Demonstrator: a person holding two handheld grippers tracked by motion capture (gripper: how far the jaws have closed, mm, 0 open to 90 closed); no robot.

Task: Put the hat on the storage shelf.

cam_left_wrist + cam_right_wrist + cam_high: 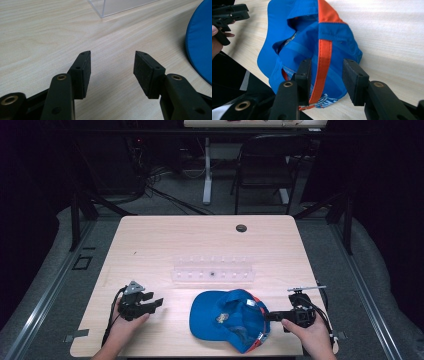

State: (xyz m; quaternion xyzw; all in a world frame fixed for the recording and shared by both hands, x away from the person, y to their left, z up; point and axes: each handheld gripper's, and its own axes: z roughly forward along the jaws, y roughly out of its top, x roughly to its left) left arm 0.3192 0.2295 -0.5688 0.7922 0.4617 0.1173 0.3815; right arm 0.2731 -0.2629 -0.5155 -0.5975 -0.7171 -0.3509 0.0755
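Note:
A blue cap [220, 317] with orange trim lies upside down near the table's front edge. In the right gripper view, the cap [294, 50] shows its inside and an orange strip [324, 55] running down its back. My right gripper [327, 65] is open, its jaws either side of that strip at the cap's rear edge. From above, the right gripper [270, 316] touches the cap's right side. My left gripper [156, 303] is open over bare wood, a short way left of the cap. Between the left gripper's [112, 60] jaws is bare table, with the blue brim [200, 40] at the right.
A clear plastic rack [214, 270] lies across the middle of the table [150, 240], just behind the cap; its corner [117, 6] is ahead of the left jaws. A round cable hole [241, 228] sits near the far edge. A black chair [265, 165] stands beyond the table.

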